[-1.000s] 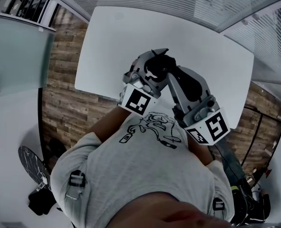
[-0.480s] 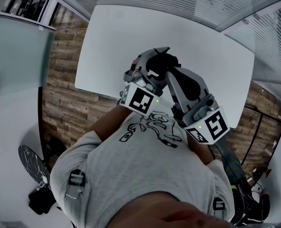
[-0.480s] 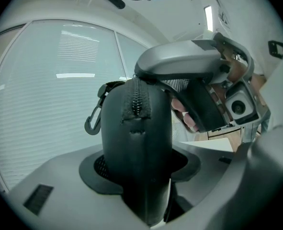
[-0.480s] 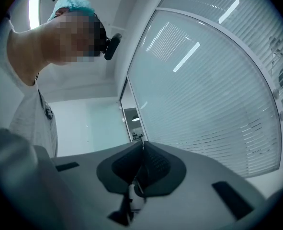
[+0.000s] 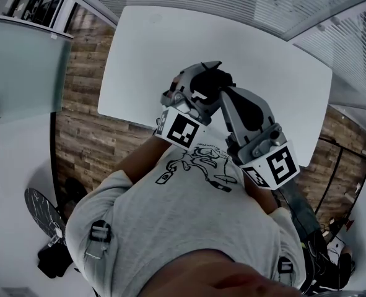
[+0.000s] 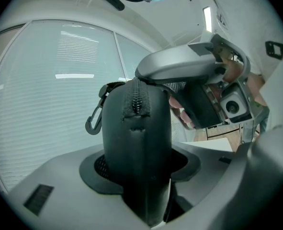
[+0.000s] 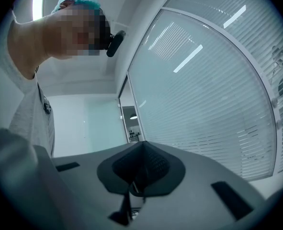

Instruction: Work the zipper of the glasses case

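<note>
Left gripper (image 5: 194, 93) clamped on black glasses case (image 6: 136, 143), held upright above counter (image 5: 263, 60) near edge. Right gripper (image 7: 140, 170) jaws just closed tight, at zipper (image 6: 137, 99) on case top; what they pinch unclear.

Glasses case (image 6: 139, 143) base hidden between jaws, zipper (image 6: 135, 99) top covered by right gripper (image 6: 145, 75)
</note>
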